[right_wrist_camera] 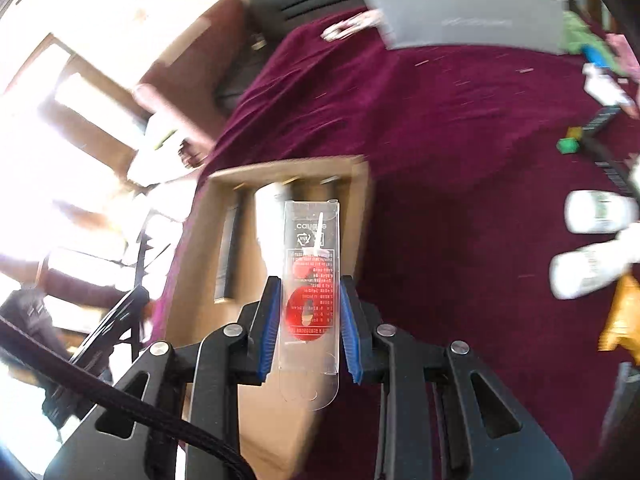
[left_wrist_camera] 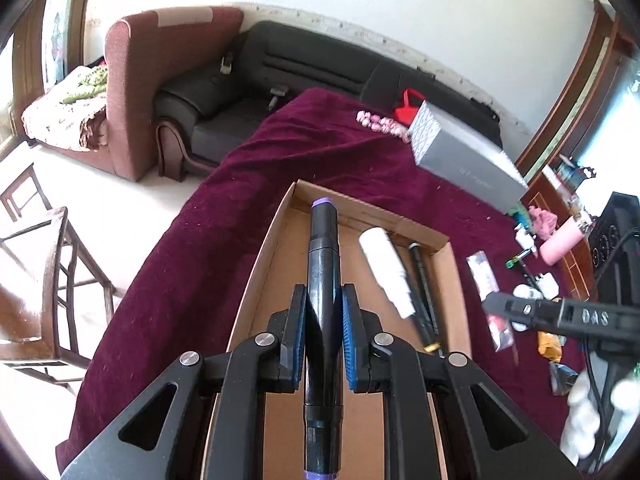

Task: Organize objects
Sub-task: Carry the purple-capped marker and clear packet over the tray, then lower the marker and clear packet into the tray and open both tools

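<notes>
Two grippers loaded: left gripper (left_wrist_camera: 323, 330) clamps a black marker (left_wrist_camera: 323, 280) over the cardboard tray (left_wrist_camera: 256, 280). Right gripper (right_wrist_camera: 308, 322) grips a clear packet (right_wrist_camera: 310, 280) near the tray's edge.

Bench (left_wrist_camera: 320, 152), draped in a dark red velvet cloth. Lying on it: open cardboard tray (left_wrist_camera: 444, 264); grey box (left_wrist_camera: 468, 160); pink beads (left_wrist_camera: 380, 122); red bag (left_wrist_camera: 408, 110); pink bottle (left_wrist_camera: 560, 240); two white bottles (right_wrist_camera: 600, 212); green block (right_wrist_camera: 568, 145); orange packet (right_wrist_camera: 620, 316).
</notes>
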The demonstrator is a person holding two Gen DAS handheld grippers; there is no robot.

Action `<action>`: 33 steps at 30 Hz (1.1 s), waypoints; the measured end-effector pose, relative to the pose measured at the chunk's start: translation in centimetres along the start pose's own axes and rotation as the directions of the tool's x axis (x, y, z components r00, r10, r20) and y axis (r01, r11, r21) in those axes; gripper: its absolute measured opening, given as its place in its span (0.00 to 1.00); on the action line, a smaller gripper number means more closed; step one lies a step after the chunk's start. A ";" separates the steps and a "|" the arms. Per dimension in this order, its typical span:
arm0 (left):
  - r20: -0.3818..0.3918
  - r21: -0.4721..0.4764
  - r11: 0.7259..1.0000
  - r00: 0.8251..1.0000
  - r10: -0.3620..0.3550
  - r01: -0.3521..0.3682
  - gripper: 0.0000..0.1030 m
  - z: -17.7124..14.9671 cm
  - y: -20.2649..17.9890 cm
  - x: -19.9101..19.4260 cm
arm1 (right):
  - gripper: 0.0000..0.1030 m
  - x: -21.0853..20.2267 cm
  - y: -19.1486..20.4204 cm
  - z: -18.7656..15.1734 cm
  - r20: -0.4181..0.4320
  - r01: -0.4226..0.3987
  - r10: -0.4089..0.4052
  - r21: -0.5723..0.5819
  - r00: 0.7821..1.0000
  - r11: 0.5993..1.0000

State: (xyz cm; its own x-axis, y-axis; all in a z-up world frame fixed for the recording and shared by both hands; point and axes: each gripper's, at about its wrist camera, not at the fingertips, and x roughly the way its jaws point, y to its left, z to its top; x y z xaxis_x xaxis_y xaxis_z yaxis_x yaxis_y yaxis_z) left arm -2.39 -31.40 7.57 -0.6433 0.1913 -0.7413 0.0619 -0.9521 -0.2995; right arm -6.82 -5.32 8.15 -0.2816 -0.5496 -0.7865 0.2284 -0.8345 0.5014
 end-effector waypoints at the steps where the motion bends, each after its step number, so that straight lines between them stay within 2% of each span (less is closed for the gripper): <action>1: -0.021 0.002 1.000 1.000 0.000 0.000 0.13 0.3 0.2 0.9 | 0.25 0.8 0.7 0.0 -0.014 -0.014 0.014 -0.008 1.000 1.000; 7: -0.093 -0.007 1.000 0.996 0.000 0.000 0.13 1.0 1.2 4.3 | 0.25 6.0 4.7 0.2 -0.092 -0.064 0.060 -0.049 0.994 0.997; 17: -0.148 -0.027 1.000 0.989 0.011 -0.015 0.13 1.8 2.0 7.6 | 0.26 10.6 5.7 2.4 -0.113 -0.001 -0.006 -0.057 0.994 0.998; 25: -0.128 -0.025 0.999 0.991 0.028 -0.031 0.12 1.9 2.1 8.0 | 0.26 11.5 5.8 2.6 -0.103 0.037 -0.044 -0.077 0.994 0.996; 33: -0.098 -0.099 0.995 0.995 -0.035 0.025 0.12 2.3 3.2 7.3 | 0.26 11.7 5.8 2.6 -0.111 0.034 -0.041 -0.071 0.993 0.997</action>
State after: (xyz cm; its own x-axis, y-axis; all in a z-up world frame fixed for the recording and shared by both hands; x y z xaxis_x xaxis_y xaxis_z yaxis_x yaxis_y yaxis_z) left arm -8.62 -33.58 2.58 -0.5674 0.2467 -0.7856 0.1210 -0.9187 -0.3759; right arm -11.18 -16.66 2.76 -0.1859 -0.5071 -0.8416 0.2841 -0.8477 0.4480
